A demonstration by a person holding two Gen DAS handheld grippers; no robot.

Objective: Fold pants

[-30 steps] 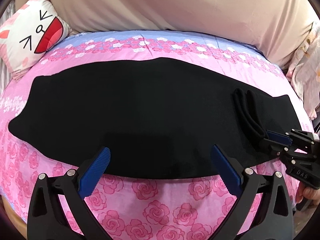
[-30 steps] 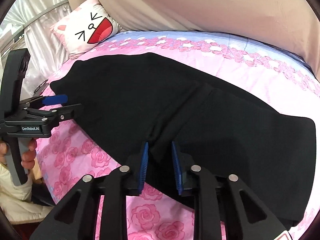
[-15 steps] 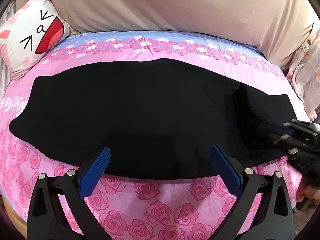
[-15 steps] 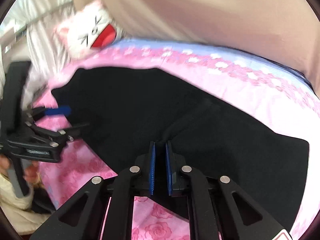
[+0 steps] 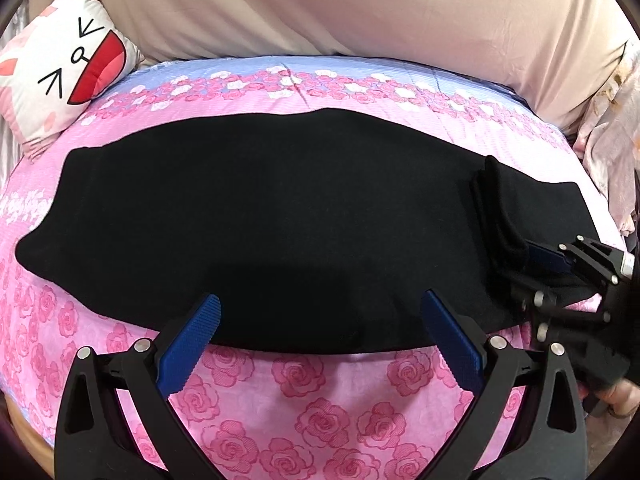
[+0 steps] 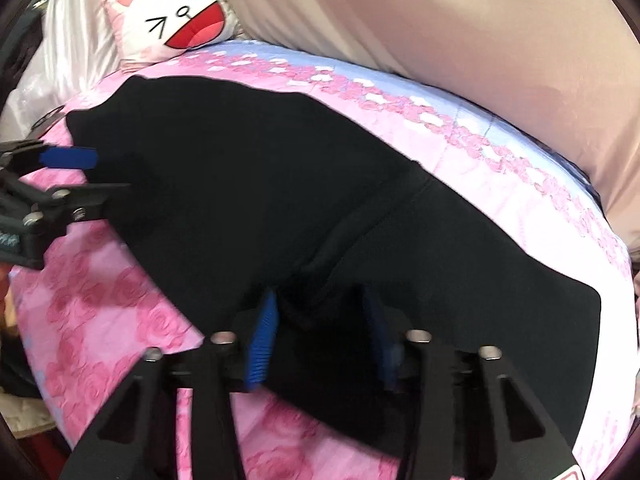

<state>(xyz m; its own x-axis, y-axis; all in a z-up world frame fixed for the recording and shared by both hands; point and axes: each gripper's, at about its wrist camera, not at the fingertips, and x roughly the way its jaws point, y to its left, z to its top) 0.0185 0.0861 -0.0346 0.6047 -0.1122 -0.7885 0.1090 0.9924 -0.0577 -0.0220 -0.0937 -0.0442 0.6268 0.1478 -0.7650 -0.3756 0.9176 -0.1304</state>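
— Left claw [image 5: 320,336]?
— Spread wide, holding nothing, hovering at near edge of black pants [image 5: 260,224] flat across pink rose bed [image 5: 304,396].
— Right claw [image 6: 320,332]?
— Parted, bunched fold of pants between its pads; firm grip impossible to tell.

The right hand-held gripper [image 6: 320,332], nearly closed half a second ago, has spread its blue pads around a bunched ridge of the black fabric pants [image 6: 280,200], low in the frame.
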